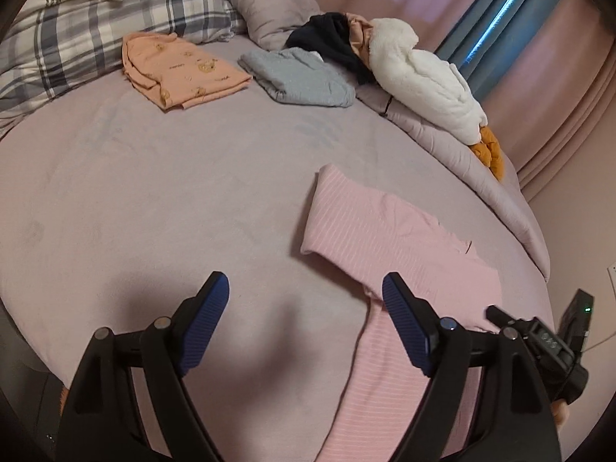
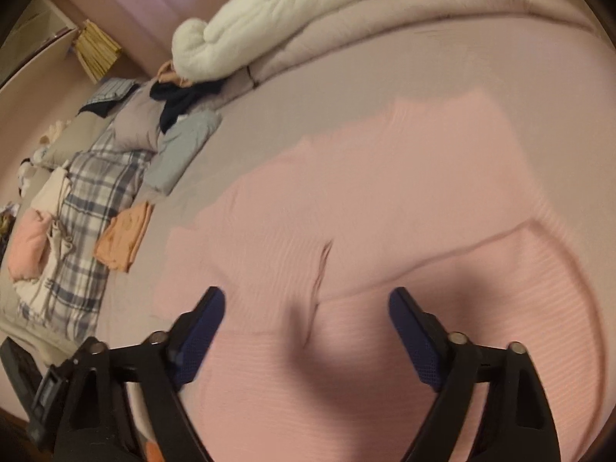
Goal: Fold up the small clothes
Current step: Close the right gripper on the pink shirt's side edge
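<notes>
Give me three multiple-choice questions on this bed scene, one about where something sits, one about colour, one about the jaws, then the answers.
1. Where does the folded grey garment lie?
A. Right of the folded orange garment
B. On the plaid bedding
C. On the floor

2. What colour is the garment spread under the grippers?
A. Green
B. Pink
C. Black

3. How do both grippers' jaws stand?
A. Open, holding nothing
B. Shut on cloth
C. Shut on a toy

Answers: A, the left wrist view shows grey right of orange; B, the pink striped garment; A, left gripper and right gripper gape.
</notes>
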Demonstrator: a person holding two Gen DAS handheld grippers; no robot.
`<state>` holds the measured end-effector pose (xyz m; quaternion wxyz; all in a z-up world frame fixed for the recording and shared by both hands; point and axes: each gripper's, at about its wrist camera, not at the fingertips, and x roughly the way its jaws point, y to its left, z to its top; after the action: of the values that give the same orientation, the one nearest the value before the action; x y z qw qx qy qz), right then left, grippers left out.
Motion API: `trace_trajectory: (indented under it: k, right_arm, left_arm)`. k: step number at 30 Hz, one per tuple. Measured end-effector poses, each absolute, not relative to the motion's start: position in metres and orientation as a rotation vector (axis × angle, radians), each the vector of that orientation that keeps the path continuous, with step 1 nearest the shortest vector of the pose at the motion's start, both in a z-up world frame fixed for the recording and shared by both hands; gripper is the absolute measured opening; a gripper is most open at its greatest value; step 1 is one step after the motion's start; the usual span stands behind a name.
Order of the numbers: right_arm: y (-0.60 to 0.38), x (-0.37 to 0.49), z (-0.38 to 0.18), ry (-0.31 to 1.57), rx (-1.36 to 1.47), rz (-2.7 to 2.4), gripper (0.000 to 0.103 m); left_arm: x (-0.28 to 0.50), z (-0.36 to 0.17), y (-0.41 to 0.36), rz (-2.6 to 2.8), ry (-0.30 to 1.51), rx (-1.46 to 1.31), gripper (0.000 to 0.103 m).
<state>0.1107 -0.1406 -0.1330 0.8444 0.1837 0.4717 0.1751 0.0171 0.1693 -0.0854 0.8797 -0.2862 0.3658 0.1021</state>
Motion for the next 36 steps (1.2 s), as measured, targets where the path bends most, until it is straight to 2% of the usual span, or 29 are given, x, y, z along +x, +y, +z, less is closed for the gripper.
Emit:
trace_trajectory:
  k: [4,5,8,15,23,26,28,36]
  right_arm:
    - [-0.129,0.108,-0.148,1.056,0.422,0.392,0.065]
    - [-0.126,0.108,-0.153,1.072,0.430,0.396,0.063]
    - [-0.121,0.112,-0.165,1.122,0.471,0.426,0.046]
    - [-0.118,0.119,-0.174,1.112,0.514,0.390,0.046]
    - [-0.100,0.124,-0.169,1.073,0.362,0.326,0.046]
    - [-0.094,0.124,-0.166,1.061,0.288,0.297,0.031]
    - [-0.092,0.121,-0.162,1.060,0.258,0.311,0.015]
    - [-0.081,0.104,-0.134,1.012,0.143,0.363,0.014]
  left_arm:
    - [0.017,-0.090,0.171,0.203,0.786,-0.580,0.082]
    - [0.018,-0.092,0.172,0.196,0.797,-0.580,0.082]
    - [0.019,-0.093,0.174,0.172,0.815,-0.596,0.082]
    - [0.019,-0.097,0.175,0.168,0.844,-0.560,0.082]
    - [0.023,-0.099,0.176,0.165,0.854,-0.577,0.082]
    - [0.025,-0.098,0.173,0.170,0.862,-0.570,0.082]
    - [0.026,-0.097,0.172,0.168,0.862,-0.566,0.082]
    - [0.028,-0.095,0.168,0.163,0.855,-0.582,0.082]
